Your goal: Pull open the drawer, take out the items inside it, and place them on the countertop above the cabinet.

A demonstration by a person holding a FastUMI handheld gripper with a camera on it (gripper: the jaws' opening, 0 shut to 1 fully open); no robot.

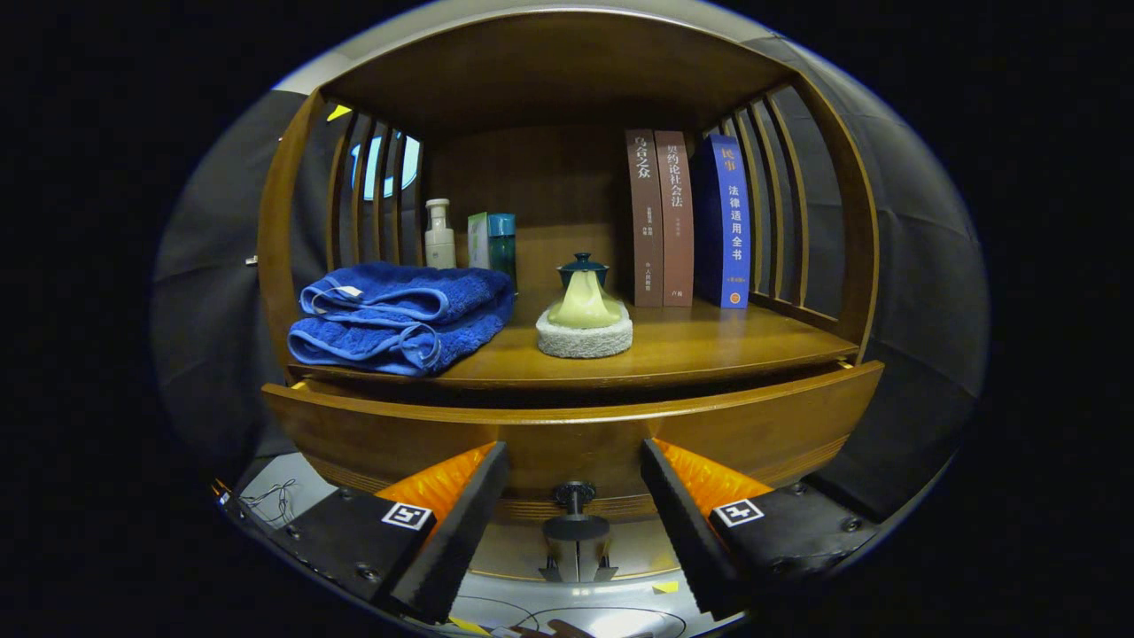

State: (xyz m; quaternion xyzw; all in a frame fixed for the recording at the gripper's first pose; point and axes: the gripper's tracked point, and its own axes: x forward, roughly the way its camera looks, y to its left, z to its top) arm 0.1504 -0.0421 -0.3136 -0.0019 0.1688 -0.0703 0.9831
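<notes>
Glossy brown wooden cabinet (pixel 567 80), curved top, slatted sides, open shelf over one drawer. Wooden countertop shelf (pixel 709 341) is smooth and reflective. Curved wooden drawer front (pixel 762 425) sits just below it, pulled out slightly so that a dark gap shows along its top edge; contents cannot be seen.

On the shelf: folded blue terry towel (pixel 403 317), plush, piped edges, at the left. Three upright hardback books (pixel 687 217), two brown and one blue, at the right rear. Round grey fibrous pad (pixel 584 339) in the middle carries a pale yellow-green cloth draped over a dark teal lidded cup (pixel 582 263). White pump bottle (pixel 439 235) and teal box (pixel 501 244) stand behind the towel.

Gripper (pixel 574 478): fingers spread wide, grasping nothing. The small dark metal drawer knob (pixel 574 494) lies between them, touching neither.
</notes>
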